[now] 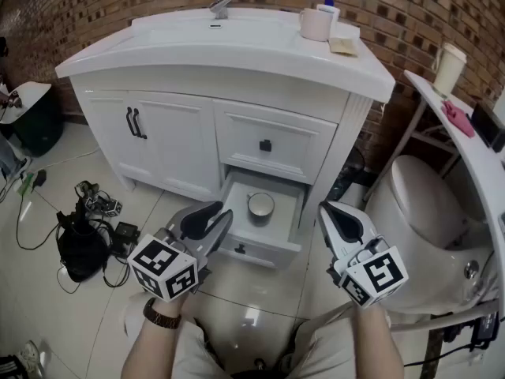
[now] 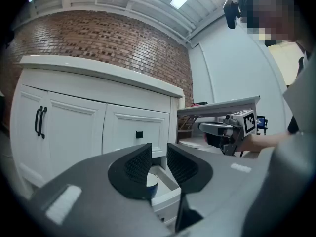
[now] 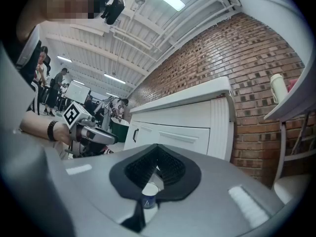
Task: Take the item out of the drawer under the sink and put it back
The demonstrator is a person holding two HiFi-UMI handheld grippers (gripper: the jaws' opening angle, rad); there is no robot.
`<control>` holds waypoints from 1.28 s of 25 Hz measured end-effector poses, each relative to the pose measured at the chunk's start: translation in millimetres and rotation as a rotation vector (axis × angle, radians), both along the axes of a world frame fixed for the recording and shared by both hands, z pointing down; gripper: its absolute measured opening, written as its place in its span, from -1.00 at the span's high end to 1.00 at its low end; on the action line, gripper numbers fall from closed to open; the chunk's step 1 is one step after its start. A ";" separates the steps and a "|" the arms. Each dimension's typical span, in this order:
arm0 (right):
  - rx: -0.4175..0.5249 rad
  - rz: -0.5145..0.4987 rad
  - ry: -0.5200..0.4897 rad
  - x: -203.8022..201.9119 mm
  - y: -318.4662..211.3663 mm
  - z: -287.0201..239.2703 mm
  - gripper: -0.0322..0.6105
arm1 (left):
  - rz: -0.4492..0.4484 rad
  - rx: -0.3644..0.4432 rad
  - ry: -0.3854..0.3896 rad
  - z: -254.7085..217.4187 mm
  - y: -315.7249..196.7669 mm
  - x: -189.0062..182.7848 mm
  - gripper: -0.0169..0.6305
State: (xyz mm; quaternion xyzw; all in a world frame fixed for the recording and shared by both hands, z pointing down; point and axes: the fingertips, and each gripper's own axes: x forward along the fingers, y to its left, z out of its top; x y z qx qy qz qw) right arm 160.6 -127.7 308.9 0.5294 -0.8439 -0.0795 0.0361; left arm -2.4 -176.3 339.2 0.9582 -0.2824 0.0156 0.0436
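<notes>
The bottom drawer [image 1: 276,243] of the white sink cabinet stands pulled out. A cup [image 1: 260,204], white inside and blue outside, sits upright in it; it also shows as the cup [image 2: 151,181] and the cup [image 3: 148,195] behind the jaws. My left gripper [image 1: 223,212] hovers at the drawer's left front corner. Its pads [image 2: 139,163] stand apart with nothing between them, left gripper [image 2: 159,149]. To the right of the drawer, my right gripper [image 1: 325,208] is shut and empty, right gripper [image 3: 157,149].
Above the open drawer is a closed drawer with a black knob [image 1: 266,145]; cabinet doors with black handles [image 1: 134,123] are to its left. A toilet [image 1: 426,212] stands at the right under a white shelf [image 1: 465,144]. Cables and black devices [image 1: 83,239] lie on the floor at left.
</notes>
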 end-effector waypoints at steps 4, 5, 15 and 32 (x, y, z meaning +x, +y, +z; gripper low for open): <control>-0.004 -0.005 0.001 0.0 -9.7 -2.6 0.89 | -0.001 0.009 0.007 -1.7 -5.8 1.5 0.63; -0.008 -0.005 -0.001 -0.1 -9.4 -1.4 0.89 | 0.000 0.007 0.007 -1.0 -5.1 1.6 0.63; -0.090 -0.072 0.021 -6.8 -26.0 24.2 0.89 | 0.000 0.005 0.016 1.9 -11.2 3.6 0.65; -0.585 -0.245 0.303 -21.9 -111.9 170.3 -0.25 | -0.006 -0.049 0.032 20.5 -42.6 -10.8 0.65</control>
